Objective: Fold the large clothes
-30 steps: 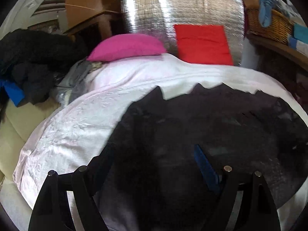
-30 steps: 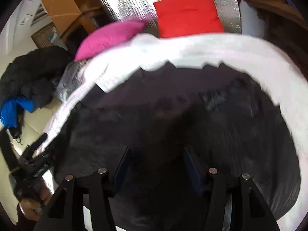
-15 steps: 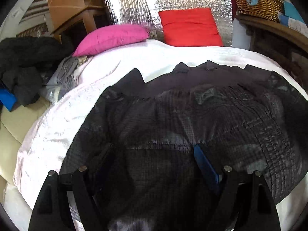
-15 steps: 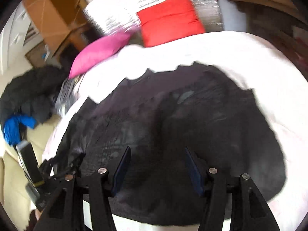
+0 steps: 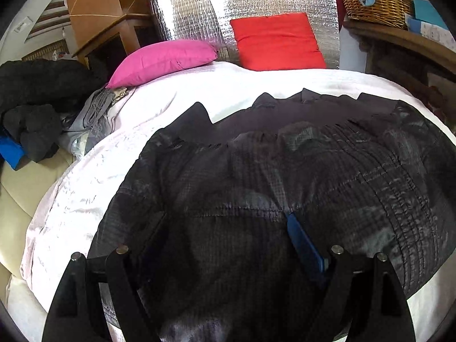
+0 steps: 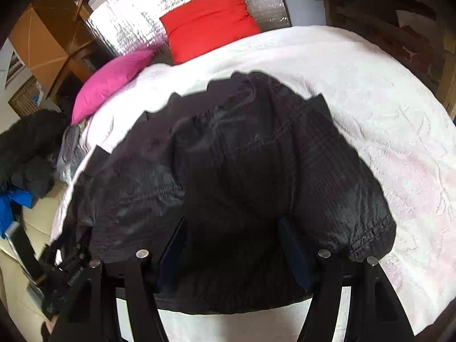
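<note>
A large black quilted jacket [image 5: 285,176] lies spread across the white bedspread [image 5: 94,176]; it also shows in the right wrist view [image 6: 242,165]. My left gripper [image 5: 225,222] is open, fingers wide apart, hovering low over the jacket's near left part. My right gripper [image 6: 232,225] is open too, over the jacket's near hem at the right. Neither holds cloth. The left gripper's body [image 6: 65,273] shows at the lower left of the right wrist view.
A pink pillow [image 5: 165,59] and a red cushion [image 5: 276,42] lie at the bed's head against a silver foil panel [image 5: 242,5]. A heap of dark clothes [image 5: 34,99] lies on the left. A wicker basket [image 5: 376,0] stands on a wooden shelf at the right.
The jacket has dropped from held up close to the cameras to lying flat on the bed. Both grippers have drawn back a little; the right view has tilted.
</note>
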`<state>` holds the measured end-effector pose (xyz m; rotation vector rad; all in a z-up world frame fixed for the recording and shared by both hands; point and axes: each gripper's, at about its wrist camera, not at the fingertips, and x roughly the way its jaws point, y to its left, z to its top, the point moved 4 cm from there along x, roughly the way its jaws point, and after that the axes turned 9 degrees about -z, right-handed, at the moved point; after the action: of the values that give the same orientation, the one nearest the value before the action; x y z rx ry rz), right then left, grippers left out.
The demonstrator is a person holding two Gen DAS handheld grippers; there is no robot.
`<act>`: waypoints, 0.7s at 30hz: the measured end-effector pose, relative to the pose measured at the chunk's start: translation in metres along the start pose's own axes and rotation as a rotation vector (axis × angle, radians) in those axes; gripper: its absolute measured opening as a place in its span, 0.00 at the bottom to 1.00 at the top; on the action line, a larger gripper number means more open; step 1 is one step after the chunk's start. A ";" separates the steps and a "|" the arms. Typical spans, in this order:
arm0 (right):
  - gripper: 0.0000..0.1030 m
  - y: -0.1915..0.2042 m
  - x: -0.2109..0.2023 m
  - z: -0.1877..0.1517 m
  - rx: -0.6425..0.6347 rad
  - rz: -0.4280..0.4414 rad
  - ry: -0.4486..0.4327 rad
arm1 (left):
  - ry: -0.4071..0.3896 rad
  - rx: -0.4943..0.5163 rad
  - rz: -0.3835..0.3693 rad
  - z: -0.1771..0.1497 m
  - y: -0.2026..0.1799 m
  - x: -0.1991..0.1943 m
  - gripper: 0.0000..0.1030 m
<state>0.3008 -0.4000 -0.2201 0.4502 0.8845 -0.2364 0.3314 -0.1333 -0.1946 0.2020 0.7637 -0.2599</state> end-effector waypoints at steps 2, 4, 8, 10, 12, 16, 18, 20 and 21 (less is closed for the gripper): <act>0.68 -0.004 -0.010 0.009 0.020 -0.005 -0.052 | 0.002 0.000 -0.006 0.000 0.001 0.000 0.82; 0.68 -0.010 -0.011 0.017 0.045 -0.022 -0.069 | 0.003 0.000 -0.010 0.000 0.001 0.001 0.83; 0.68 -0.028 0.020 0.017 0.125 -0.055 0.046 | 0.005 0.000 -0.013 0.000 0.001 0.002 0.83; 0.68 -0.027 0.024 0.017 0.111 -0.066 0.052 | 0.006 0.000 -0.012 0.000 0.001 0.002 0.83; 0.68 -0.024 0.021 0.016 0.094 -0.074 0.042 | 0.006 -0.005 -0.013 0.000 0.002 0.002 0.83; 0.68 -0.029 0.010 0.017 0.130 -0.033 0.018 | 0.001 -0.018 -0.019 0.002 0.009 -0.002 0.82; 0.68 -0.035 0.002 0.021 0.151 -0.018 -0.018 | -0.016 -0.059 -0.027 0.006 0.024 -0.008 0.82; 0.68 -0.050 -0.008 0.028 0.187 -0.022 -0.056 | -0.033 -0.110 -0.017 0.010 0.046 -0.013 0.82; 0.68 -0.059 -0.011 0.032 0.213 -0.021 -0.065 | -0.038 -0.136 -0.005 0.012 0.058 -0.014 0.82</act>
<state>0.2936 -0.4668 -0.2107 0.6278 0.8039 -0.3651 0.3469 -0.0795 -0.1710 0.0664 0.7410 -0.2154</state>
